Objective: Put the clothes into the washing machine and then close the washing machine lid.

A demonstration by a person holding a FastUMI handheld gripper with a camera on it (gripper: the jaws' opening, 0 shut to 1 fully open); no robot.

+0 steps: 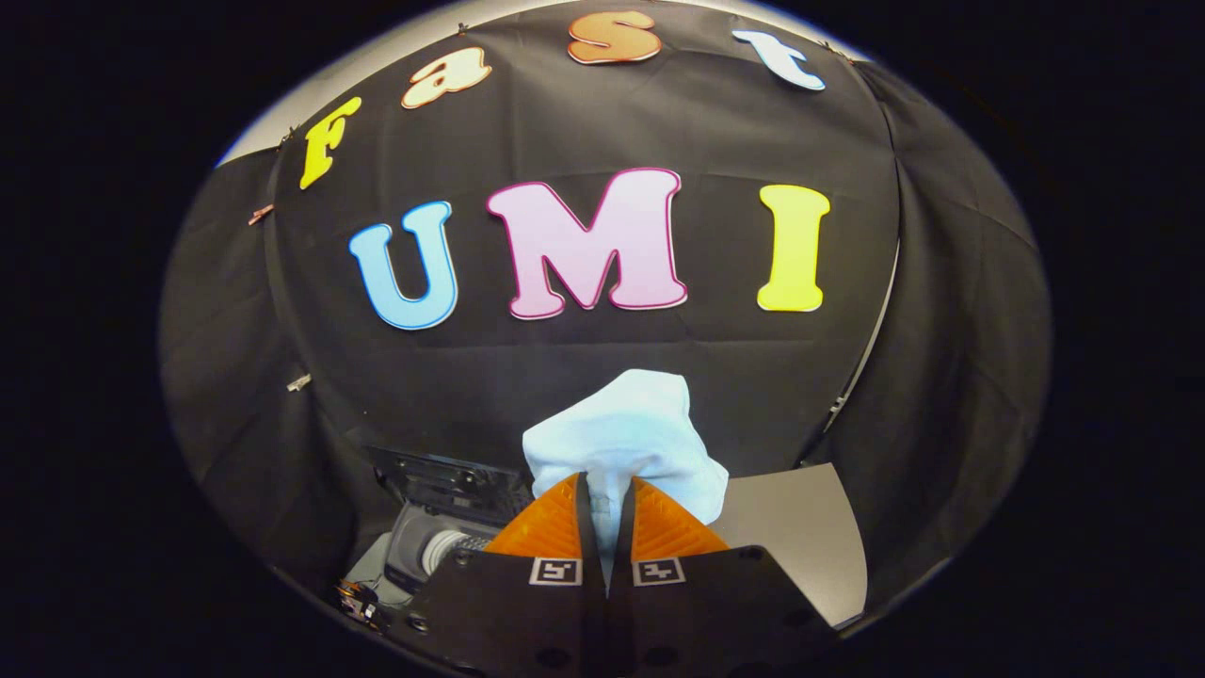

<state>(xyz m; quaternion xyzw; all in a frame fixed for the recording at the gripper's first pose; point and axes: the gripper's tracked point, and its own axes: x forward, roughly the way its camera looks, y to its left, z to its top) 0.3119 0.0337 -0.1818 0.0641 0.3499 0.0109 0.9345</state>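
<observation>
Gripping: tool [603, 513] closed on white cloth [629, 443], both fingers pressing it
Cloth: bunched, raised above the tabletop [800, 537]
Washing machine [438, 527]: lower left, lid open

You see the black cloth wall [584, 377] all around the booth, hanging in soft folds and held by small clips [298, 381] on its left part. Above it you see a pale strip of ceiling or wall [377, 66]. Low on the right lies a grey table surface [800, 537].
</observation>
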